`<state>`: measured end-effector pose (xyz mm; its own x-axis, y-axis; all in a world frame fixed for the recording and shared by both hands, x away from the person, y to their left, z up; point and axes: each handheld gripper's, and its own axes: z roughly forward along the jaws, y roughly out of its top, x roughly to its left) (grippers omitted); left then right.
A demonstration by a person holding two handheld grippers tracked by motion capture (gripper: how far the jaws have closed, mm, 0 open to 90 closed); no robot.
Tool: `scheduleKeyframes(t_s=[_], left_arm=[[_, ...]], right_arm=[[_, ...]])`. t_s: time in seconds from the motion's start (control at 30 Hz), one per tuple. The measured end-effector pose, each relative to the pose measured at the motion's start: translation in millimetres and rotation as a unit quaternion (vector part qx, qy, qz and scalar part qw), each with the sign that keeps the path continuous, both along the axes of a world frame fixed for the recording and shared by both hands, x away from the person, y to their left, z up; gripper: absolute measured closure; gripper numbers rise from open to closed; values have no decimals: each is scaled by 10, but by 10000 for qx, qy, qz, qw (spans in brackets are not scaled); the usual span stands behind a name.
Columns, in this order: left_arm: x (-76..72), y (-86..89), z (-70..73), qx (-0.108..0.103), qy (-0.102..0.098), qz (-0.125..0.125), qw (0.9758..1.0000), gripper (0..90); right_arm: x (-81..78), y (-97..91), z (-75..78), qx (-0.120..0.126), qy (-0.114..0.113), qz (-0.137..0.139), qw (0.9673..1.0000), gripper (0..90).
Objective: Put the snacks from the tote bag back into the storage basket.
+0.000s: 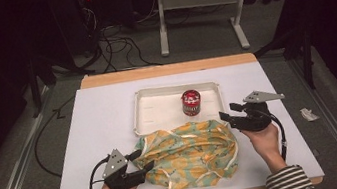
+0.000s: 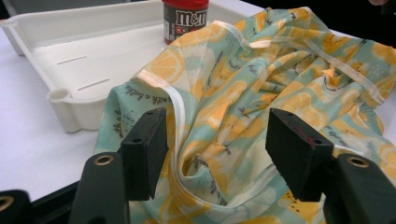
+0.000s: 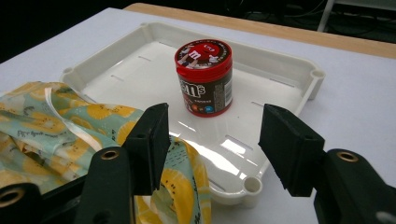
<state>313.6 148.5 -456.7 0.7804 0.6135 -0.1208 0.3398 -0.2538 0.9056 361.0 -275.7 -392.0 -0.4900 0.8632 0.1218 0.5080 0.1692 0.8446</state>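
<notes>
high view: left gripper (image 1: 142, 161) agape at lemon-print cloth (image 1: 190, 154) (unpinched), right gripper (image 1: 226, 115) agape, empty, beside tray (image 1: 158, 107)

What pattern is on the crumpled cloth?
Orange citrus slices on pale teal cloth, with white ribbon trim; clearest in the left gripper view.

Cloth (image 1: 190, 154) hides tray (image 1: 158, 106) near rim; candy jar (image 2: 185, 18) top cut off by picture's upper edge.

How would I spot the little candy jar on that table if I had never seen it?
Find the white tray at the far middle of the table. The candy jar stands upright in its right half, just beyond the lemon-print cloth. It is the one small round tub, dark brown with a red lid.
</notes>
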Motion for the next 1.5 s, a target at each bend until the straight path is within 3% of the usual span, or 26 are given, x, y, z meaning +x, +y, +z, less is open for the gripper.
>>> scheduleKeyframes(t_s=[0.97, 1.5], left_arm=[[-49, 210, 205, -248, -27, 218, 9995, 404], [-12, 358, 255, -181, -34, 500, 9986, 409]], right_arm=[[-379, -260, -199, 219, -71, -221, 9995, 429], [-499, -415, -302, 273, -89, -437, 9986, 423]])
